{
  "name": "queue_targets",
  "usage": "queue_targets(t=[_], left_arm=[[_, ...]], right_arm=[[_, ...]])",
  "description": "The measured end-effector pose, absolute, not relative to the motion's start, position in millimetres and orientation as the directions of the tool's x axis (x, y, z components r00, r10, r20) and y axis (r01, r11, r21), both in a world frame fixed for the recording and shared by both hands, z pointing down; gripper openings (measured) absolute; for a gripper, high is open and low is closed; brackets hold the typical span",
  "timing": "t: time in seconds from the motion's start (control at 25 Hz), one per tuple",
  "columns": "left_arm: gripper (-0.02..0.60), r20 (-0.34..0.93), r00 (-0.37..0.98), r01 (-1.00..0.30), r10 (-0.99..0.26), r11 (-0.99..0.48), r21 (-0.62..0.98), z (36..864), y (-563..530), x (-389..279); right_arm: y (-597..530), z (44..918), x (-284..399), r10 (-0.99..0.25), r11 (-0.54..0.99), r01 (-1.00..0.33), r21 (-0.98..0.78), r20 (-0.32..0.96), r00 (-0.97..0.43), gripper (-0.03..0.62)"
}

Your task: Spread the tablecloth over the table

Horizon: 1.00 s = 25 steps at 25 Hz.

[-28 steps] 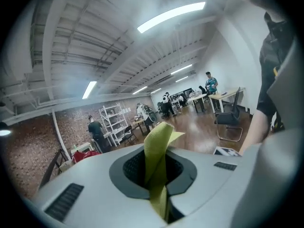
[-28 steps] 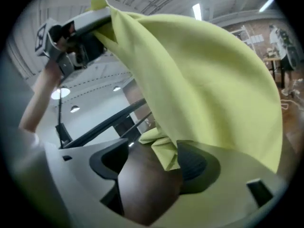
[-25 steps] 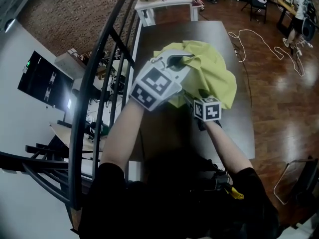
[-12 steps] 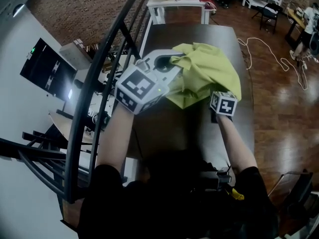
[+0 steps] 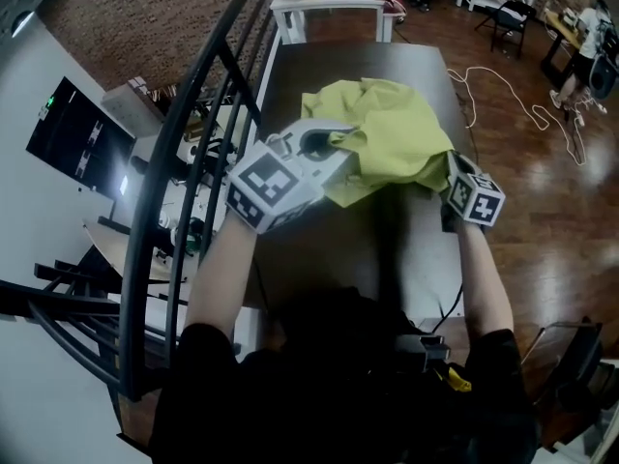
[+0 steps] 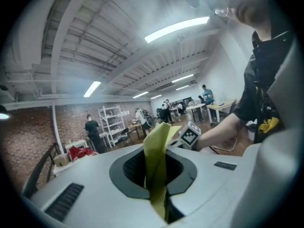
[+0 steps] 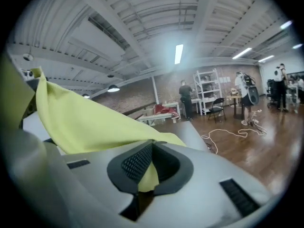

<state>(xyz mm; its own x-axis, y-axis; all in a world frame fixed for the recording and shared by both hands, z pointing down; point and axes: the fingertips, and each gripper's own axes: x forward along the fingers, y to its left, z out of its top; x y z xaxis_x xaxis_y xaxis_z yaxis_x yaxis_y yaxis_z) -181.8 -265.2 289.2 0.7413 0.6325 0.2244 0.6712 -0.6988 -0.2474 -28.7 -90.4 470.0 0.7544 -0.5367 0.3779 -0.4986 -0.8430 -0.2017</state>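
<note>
Head view, tablecloth (image 5: pixel 397 129) bunched between left hand-held gripper (image 5: pixel 337 146) pinching it, right hand-held gripper (image 5: pixel 445 177) just clamped on.

brick wall (image 5: pixel 121 13) | wood floor (image 5: pixel 551 211) | ceiling strip lights (image 6: pixel 176 28) | white shelves (image 7: pixel 205 91)

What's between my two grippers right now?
In the head view, only the bunched yellow tablecloth spans from the left gripper to the right gripper, whose jaws have just closed on it; dark table beneath.
</note>
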Motion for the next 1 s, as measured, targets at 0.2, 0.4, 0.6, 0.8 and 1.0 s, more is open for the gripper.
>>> queue_targets(t=[0.2,0.4,0.6,0.8,1.0], left_arm=[[0.012,0.389,0.525,0.841,0.757,-0.532,-0.101,386,-213,-236],[0.012,0.475,0.330,0.921,0.816,-0.389,0.029,474,-156,-299],[0.012,0.497,0.360,0.893,0.789,-0.446,0.062,501,-157,-300],[0.012,0.479,0.396,0.875,0.783,-0.480,0.062,489,-179,-290],[0.012,0.441,0.435,0.866,0.785,-0.499,0.035,468,-176,-281]], right_arm=[[-111,478,-90,-0.700,-0.708,-0.663,-0.242,0.365,0.614,0.017],[-134,509,-152,-0.829,-0.530,-0.775,-0.345,0.402,0.388,0.146],[-144,524,-185,-0.871,-0.443,-0.809,-0.386,0.400,0.286,0.146],[-147,529,-186,-0.867,-0.442,-0.816,-0.373,0.413,0.280,0.146],[-149,527,-188,-0.883,-0.454,-0.658,-0.601,0.404,0.240,0.262]])
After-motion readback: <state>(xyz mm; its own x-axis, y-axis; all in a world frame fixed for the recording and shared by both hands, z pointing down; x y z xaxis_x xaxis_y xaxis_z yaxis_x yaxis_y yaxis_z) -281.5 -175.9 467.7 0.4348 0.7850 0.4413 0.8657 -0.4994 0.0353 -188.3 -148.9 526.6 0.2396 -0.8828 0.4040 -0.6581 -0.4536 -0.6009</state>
